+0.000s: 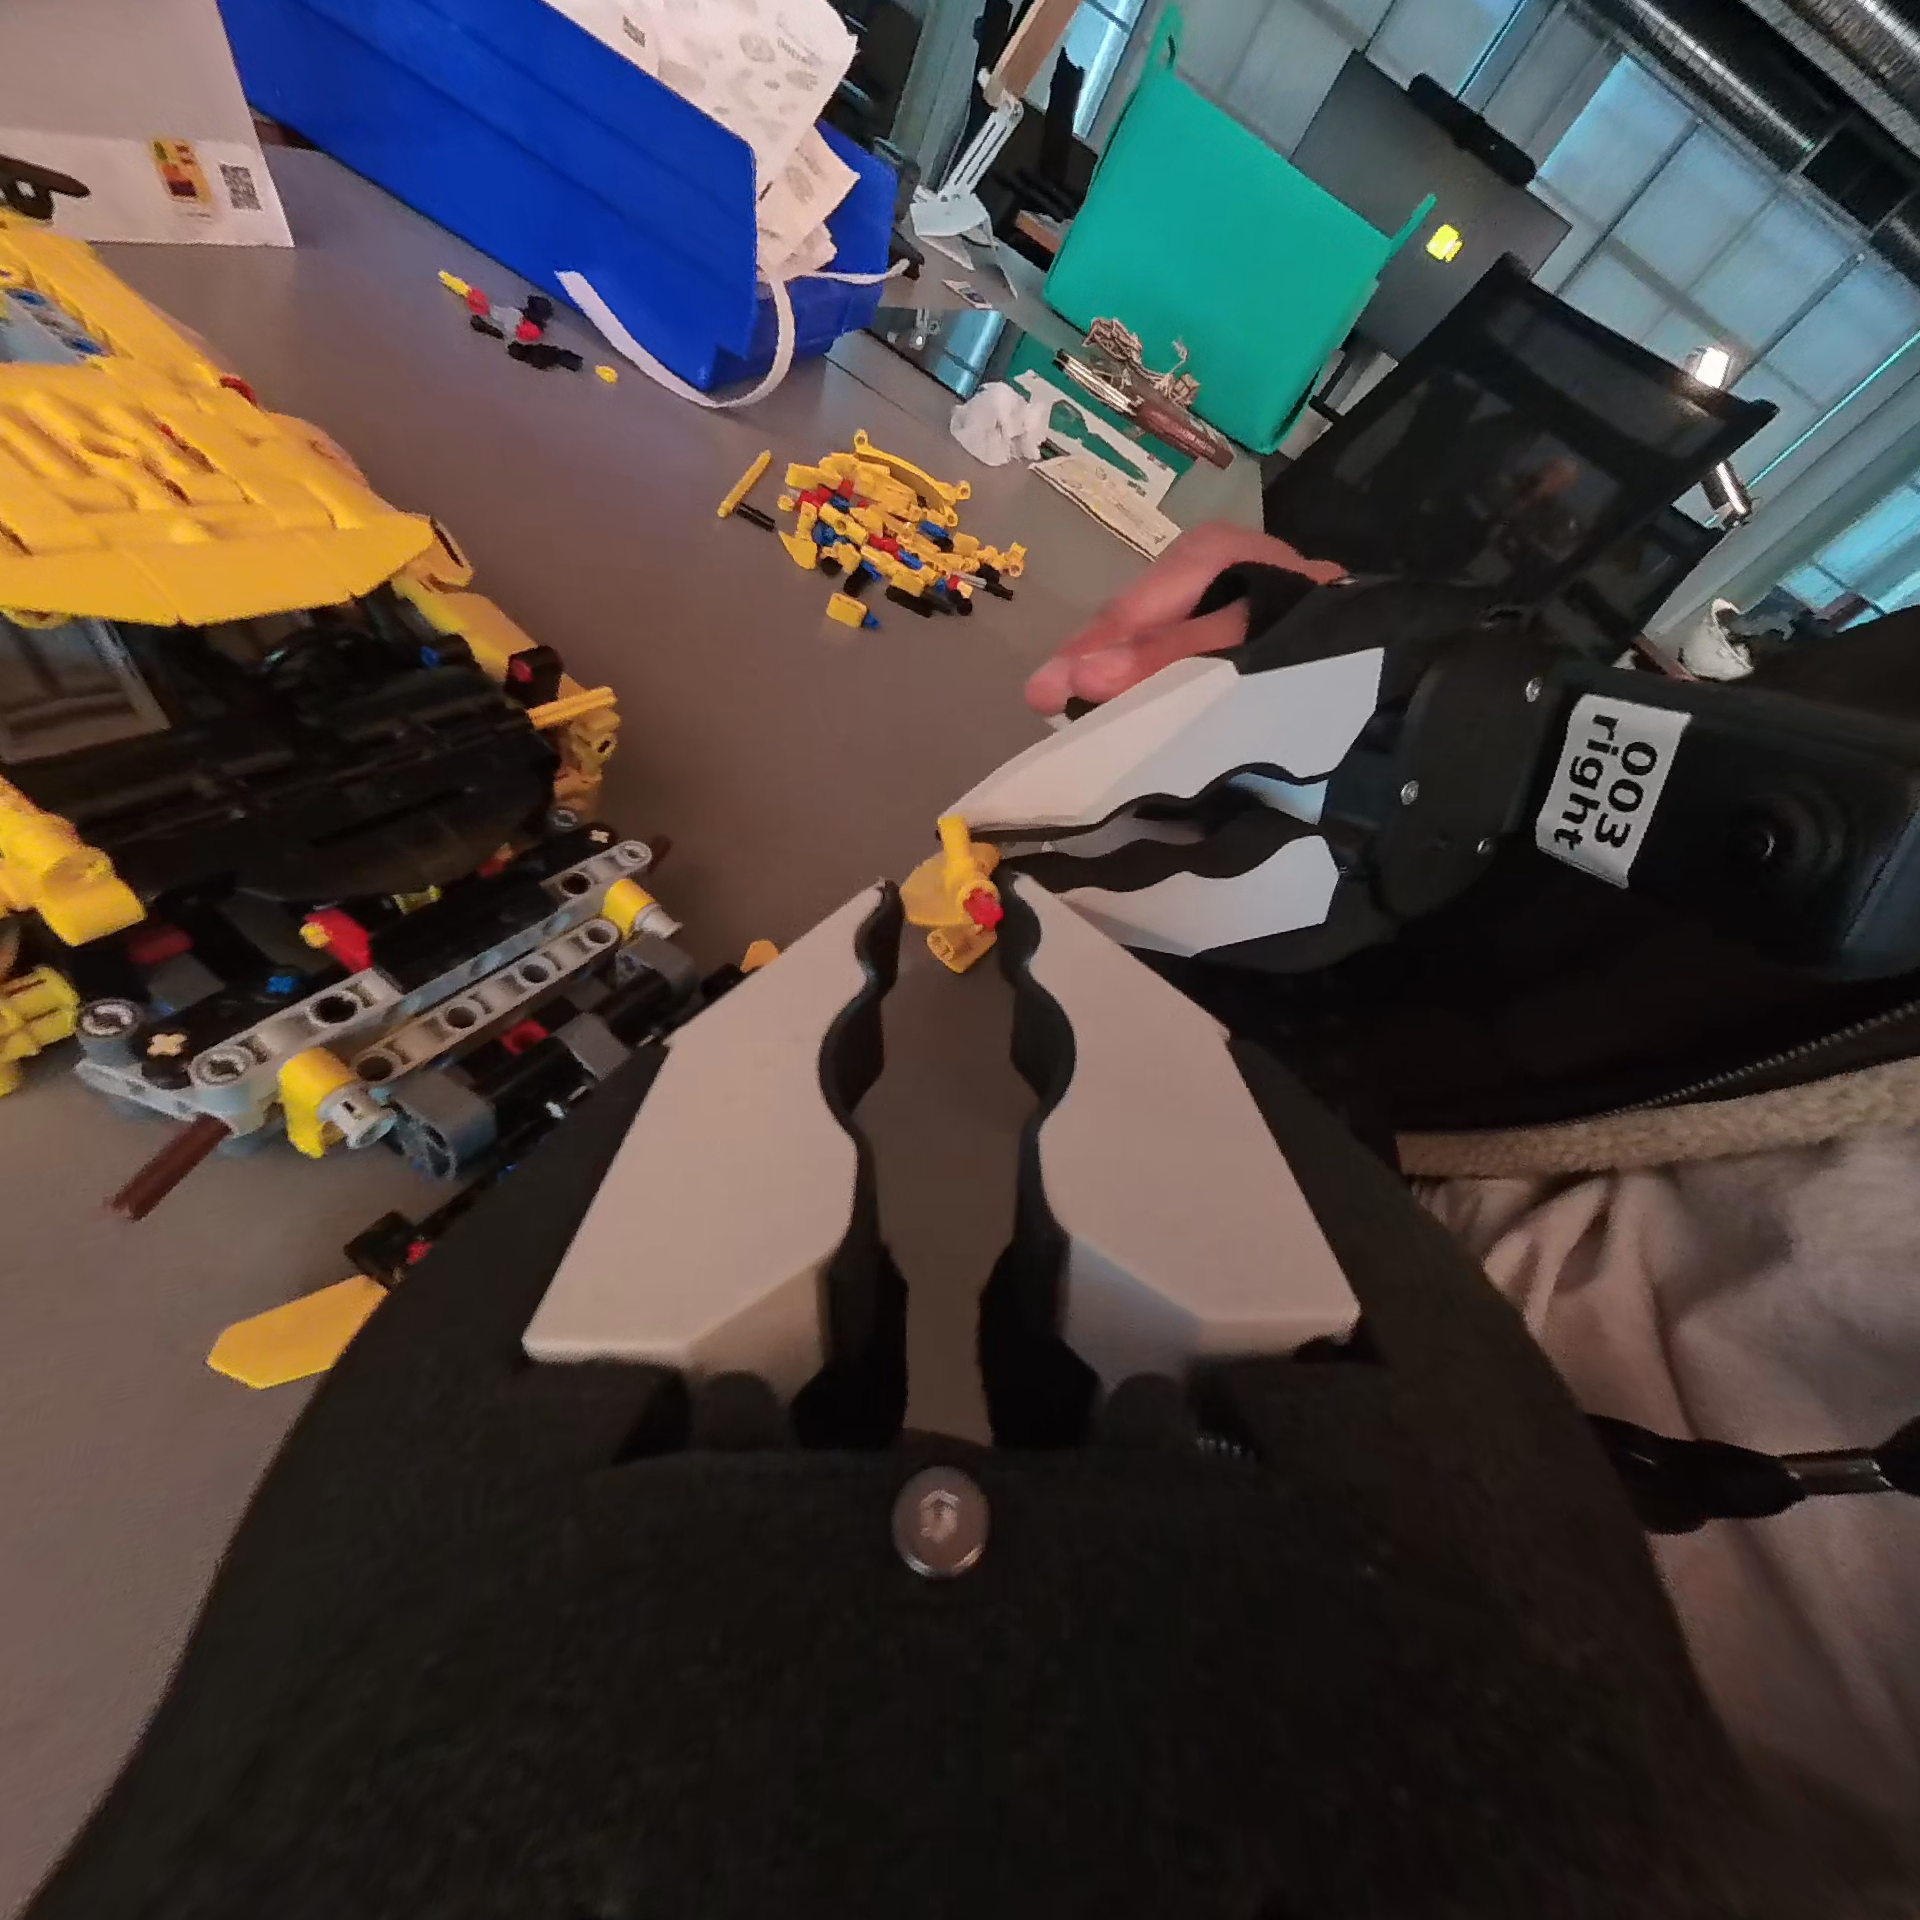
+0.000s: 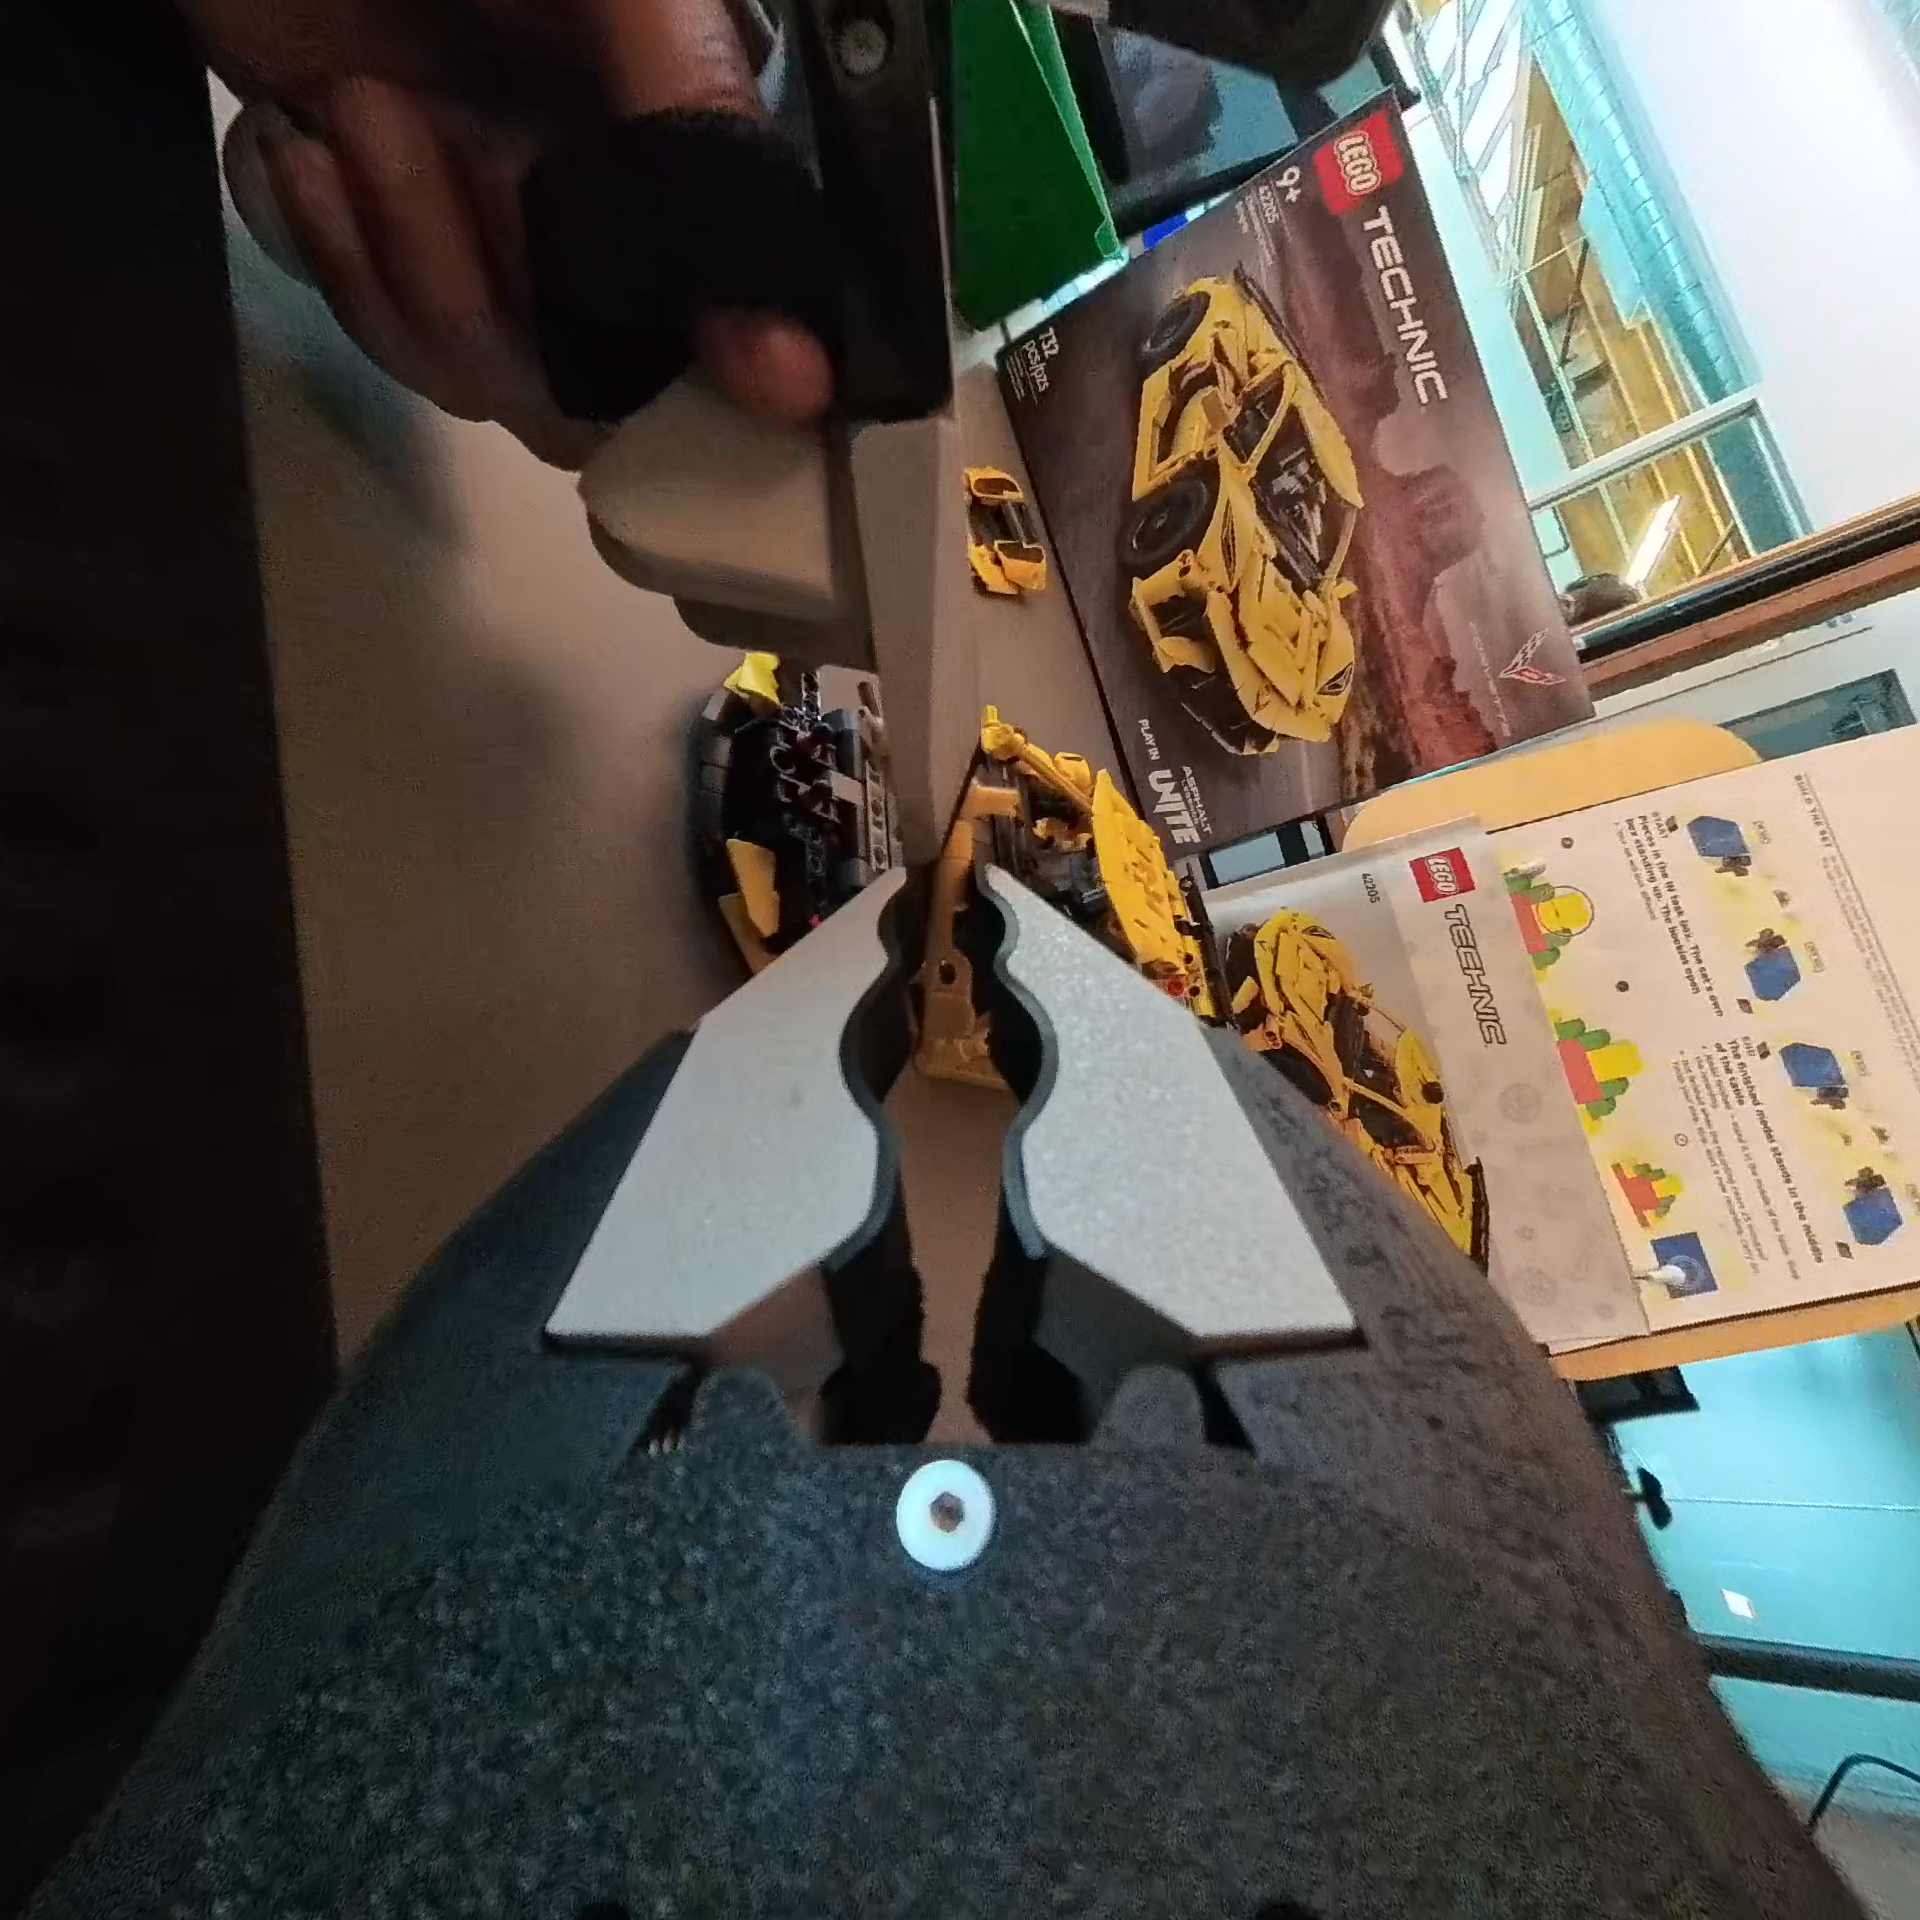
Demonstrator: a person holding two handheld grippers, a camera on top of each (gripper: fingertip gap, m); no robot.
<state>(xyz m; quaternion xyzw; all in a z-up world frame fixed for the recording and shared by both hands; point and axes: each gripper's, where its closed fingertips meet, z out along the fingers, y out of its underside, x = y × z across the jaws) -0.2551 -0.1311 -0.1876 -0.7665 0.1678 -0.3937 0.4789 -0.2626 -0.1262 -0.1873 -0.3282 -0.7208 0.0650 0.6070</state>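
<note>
Yellow plastic, a small pin-and-disc piece, is being gripped at the tips of both grippers above the grey table: the right gripper is being held clamped on it, the left gripper only narrowly parted around it. Steady, aligned pressure is judged best.

model car on desk, left of left claw. loose parts pile behind the claws. bag behind the pile, far left. right claw tip meets small part at left claw tip.
</note>
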